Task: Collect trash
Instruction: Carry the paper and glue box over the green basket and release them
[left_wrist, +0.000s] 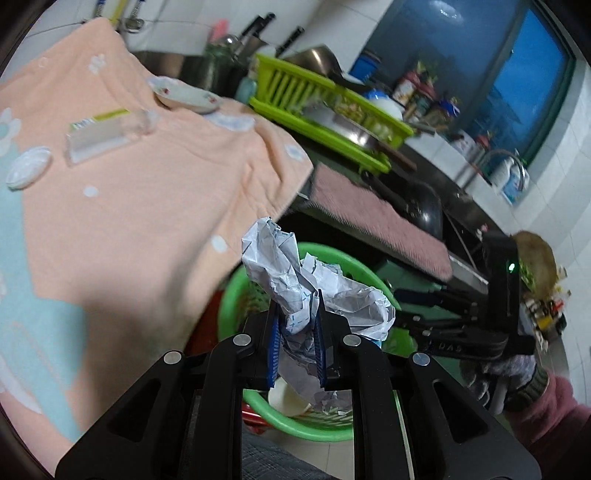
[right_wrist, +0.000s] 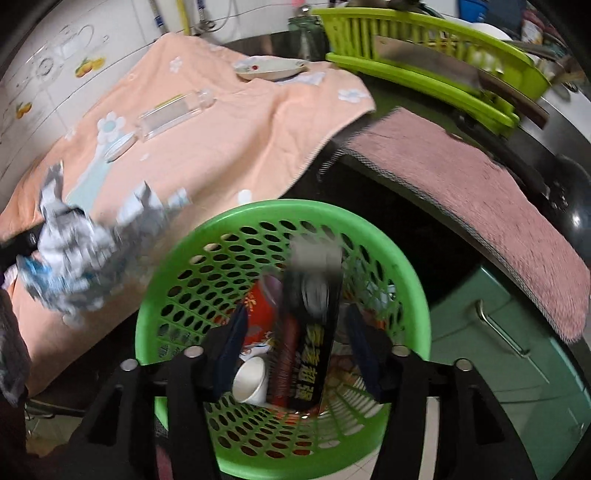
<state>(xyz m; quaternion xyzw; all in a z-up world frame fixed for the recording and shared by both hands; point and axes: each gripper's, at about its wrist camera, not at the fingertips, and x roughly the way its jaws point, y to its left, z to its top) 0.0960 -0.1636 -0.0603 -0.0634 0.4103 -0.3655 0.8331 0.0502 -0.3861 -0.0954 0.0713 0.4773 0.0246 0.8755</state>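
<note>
Trash partly collected: green basket (right_wrist: 413, 295) already holds paper cup (right_wrist: 251, 380) and dark snack box (right_wrist: 314, 354). Left claw (left_wrist: 297, 343) clenched on crumpled paper (left_wrist: 295, 280), above basket. Right claw (right_wrist: 295, 354) released, box between fingers. Plastic bottle (right_wrist: 173, 114), lid (left_wrist: 28, 171) left on tabletop towel (left_wrist: 147, 206).

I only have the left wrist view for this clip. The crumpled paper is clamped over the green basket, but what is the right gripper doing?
Observer: The right gripper is open above the green basket; a black packet sits blurred between its fingers, unclamped.
Reviewer: What else is inside the basket?
Observer: A white paper cup lies on its side, next to red printed packaging.
Reviewer: Is the crumpled paper over the basket?
Observer: From the right wrist, the crumpled paper sits left of the rim, over the peach towel.
</note>
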